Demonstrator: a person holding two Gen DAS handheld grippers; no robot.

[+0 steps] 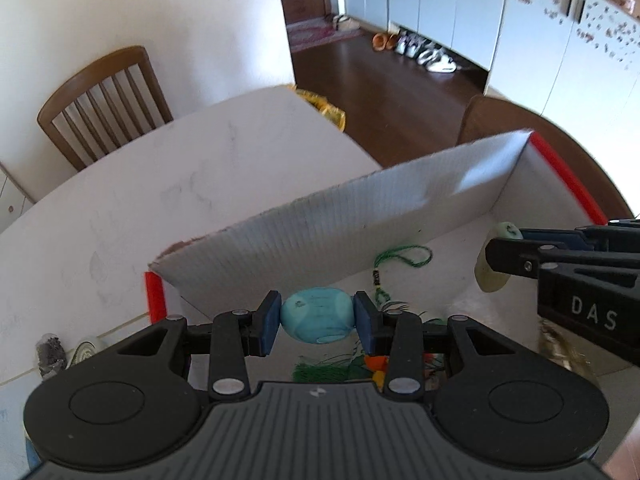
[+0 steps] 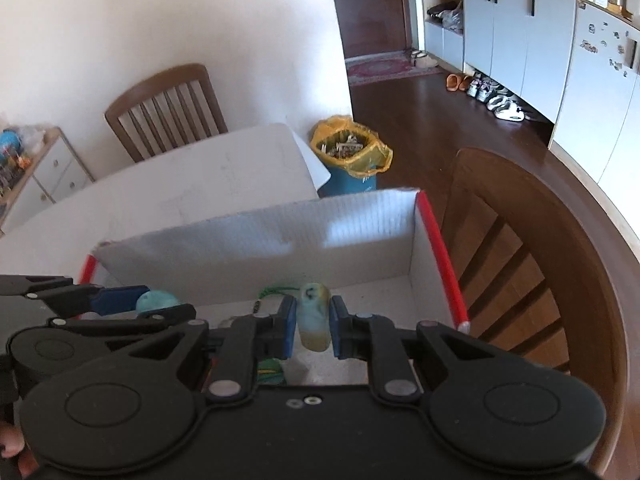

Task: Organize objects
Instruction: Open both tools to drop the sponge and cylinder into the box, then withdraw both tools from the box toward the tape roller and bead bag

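Note:
My left gripper (image 1: 316, 322) is shut on a turquoise egg-shaped stone (image 1: 317, 321) and holds it over the inside of a white cardboard box (image 1: 340, 224) with red edges. My right gripper (image 2: 314, 326) is shut on a pale green-yellow oblong stone (image 2: 315, 322), also above the box floor (image 2: 372, 300). The right gripper shows in the left wrist view (image 1: 492, 252) at the right, and the left gripper shows in the right wrist view (image 2: 156, 306) at the left. A green cord tassel (image 1: 400, 258) lies on the box floor beneath.
The box sits on a white table (image 1: 180, 184). Wooden chairs stand at the far left (image 1: 104, 104) and right (image 2: 520, 248). A bin with a yellow bag (image 2: 350, 152) stands on the floor past the table. More colourful tassels (image 1: 352, 364) lie in the box.

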